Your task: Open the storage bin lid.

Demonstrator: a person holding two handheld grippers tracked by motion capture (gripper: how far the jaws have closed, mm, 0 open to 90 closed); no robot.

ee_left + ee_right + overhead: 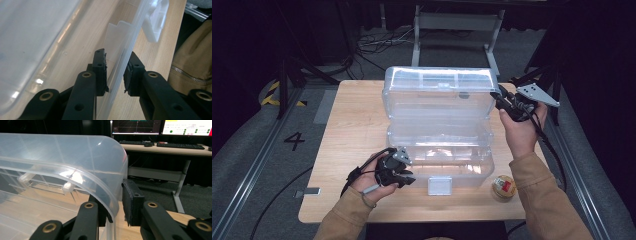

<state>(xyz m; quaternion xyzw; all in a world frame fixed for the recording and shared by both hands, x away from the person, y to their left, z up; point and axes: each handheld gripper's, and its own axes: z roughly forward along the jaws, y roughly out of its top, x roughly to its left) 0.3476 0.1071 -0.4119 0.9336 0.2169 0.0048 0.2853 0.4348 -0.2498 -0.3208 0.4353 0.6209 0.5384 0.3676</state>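
Clear plastic storage box (439, 160), hinged lid (437, 92) standing open; sits mid-table on light wood tabletop (347, 125). White latch (439, 185) hangs at front wall.

Handling est.: light, thin-walled, walls flex; smooth & slippery; lid likely springy on hinge, prob. swings if let go. Best hold pts: rims/edges, where wall is stiffest. Avoid latch, looks snap-prone.

Left gripper (115, 75): at box front-left corner; jaws part-open, straddling front wall, pads close either side. Left gripper view shows slim gaps, so no firm clamp yet by the look.

Right gripper (117, 207): at lid's right edge; jaws narrowed on curved lid rim, rim betw. pads. Looks pinched, holding lid up.

Misc.: small round red/gold-topped tin or jar (504, 186), near box's front-right corner, apart from it. Monitors & keyboards (160, 143) on desk beyond.
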